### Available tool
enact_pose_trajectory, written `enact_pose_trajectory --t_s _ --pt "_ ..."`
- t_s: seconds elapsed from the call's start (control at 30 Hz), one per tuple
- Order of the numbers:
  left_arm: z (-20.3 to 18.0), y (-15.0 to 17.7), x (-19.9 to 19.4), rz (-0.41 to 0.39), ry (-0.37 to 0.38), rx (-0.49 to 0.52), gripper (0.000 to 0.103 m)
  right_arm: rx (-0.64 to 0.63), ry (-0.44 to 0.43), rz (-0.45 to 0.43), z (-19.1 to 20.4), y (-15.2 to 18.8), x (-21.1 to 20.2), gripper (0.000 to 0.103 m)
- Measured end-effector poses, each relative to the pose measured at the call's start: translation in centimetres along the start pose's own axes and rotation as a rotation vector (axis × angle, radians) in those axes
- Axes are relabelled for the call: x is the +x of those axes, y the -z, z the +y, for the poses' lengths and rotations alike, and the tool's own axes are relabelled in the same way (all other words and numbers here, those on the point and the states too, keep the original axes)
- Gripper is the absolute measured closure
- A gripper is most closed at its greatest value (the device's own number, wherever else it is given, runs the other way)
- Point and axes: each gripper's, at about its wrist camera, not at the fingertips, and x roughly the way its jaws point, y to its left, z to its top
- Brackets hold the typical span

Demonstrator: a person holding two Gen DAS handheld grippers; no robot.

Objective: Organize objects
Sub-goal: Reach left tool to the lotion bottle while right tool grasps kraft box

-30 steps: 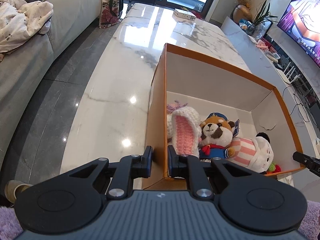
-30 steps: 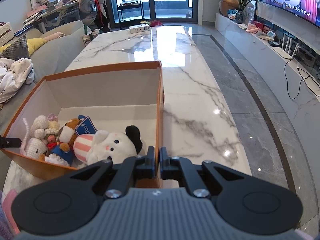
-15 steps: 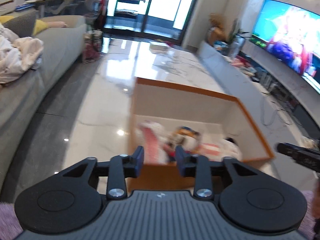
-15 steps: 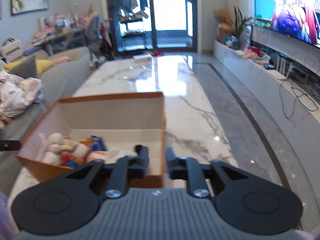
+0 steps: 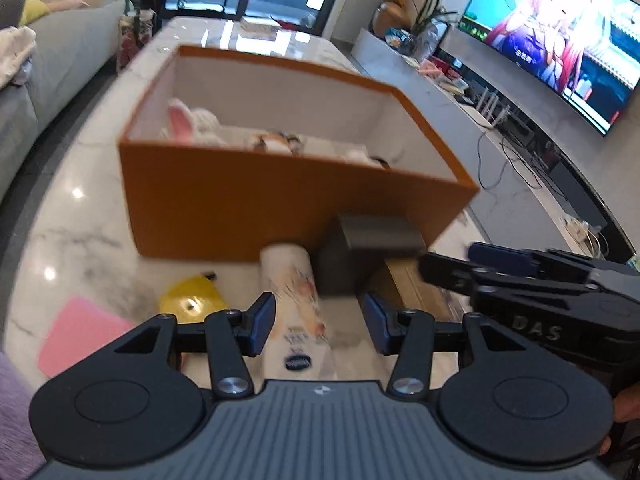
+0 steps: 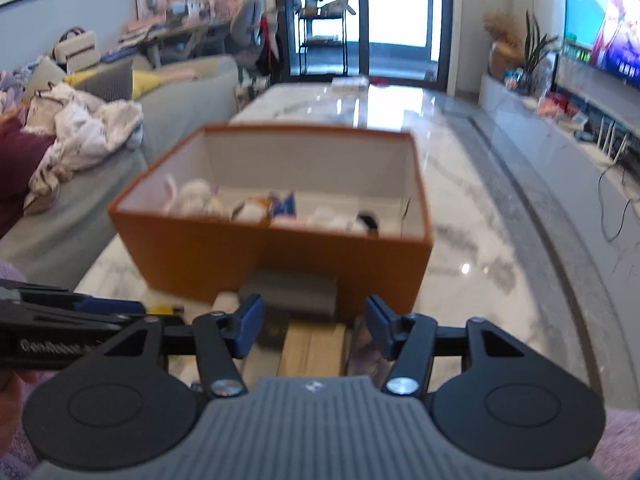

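An orange box [image 5: 280,208] with white inner walls stands on the marble table [image 5: 60,232], with plush toys [image 5: 192,120] inside. In front of it lie a white tube [image 5: 294,288], a dark grey box [image 5: 368,252], a tan block [image 5: 408,284], a yellow item [image 5: 192,296] and a pink card [image 5: 80,332]. My left gripper [image 5: 320,320] hovers over the tube, jaws opening, pads touching nothing. My right gripper [image 6: 316,320] is above the tan block [image 6: 316,344] and grey box [image 6: 292,292], jaws opening and empty. Each gripper shows in the other's view: right gripper [image 5: 448,260], left gripper [image 6: 100,312].
A grey sofa [image 6: 180,100] with crumpled clothes [image 6: 80,128] runs along the left of the table. A low TV bench [image 5: 500,128] with cables and a large screen [image 5: 560,40] line the right. A small white box [image 6: 350,82] sits at the table's far end.
Both grippers were shut on the orange box's near wall; they have let go, opened and drawn back. The tube, grey box and other small items have come into view.
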Motion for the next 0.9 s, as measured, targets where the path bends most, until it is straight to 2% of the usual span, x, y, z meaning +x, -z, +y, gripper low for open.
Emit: enact_pose_trajectory --t_s 0.07,0.23,0.4,0.5,0.83,0.9 --pt "0.3 0.2 0.4 0.022 -0.019 -0.003 0.047 -0.001 0.007 0.030 0.2 0.4 0.7 0.051" --pt "0.8 0.5 0.9 0.035 -0.049 -0.012 0.047 0.031 -0.028 0.103 -0.1 1.0 2.2 0.051" --pt "0.9 0.4 1.8 0.063 -0.040 -0.021 0.047 0.017 -0.005 0.104 -0.2 1.3 2.6 0.051" --pt "0.8 0.3 2.4 0.070 -0.053 -0.008 0.047 0.045 0.000 0.139 -0.7 1.5 3.4 0.051" --pt "0.8 0.6 5.3 0.144 -0.086 0.028 0.046 0.060 -0.024 0.152 -1.2 1.8 4.0 0.053" --pt "0.7 0.6 5.5 0.124 -0.083 0.038 0.042 0.068 -0.030 0.155 -1.4 1.7 4.1 0.053"
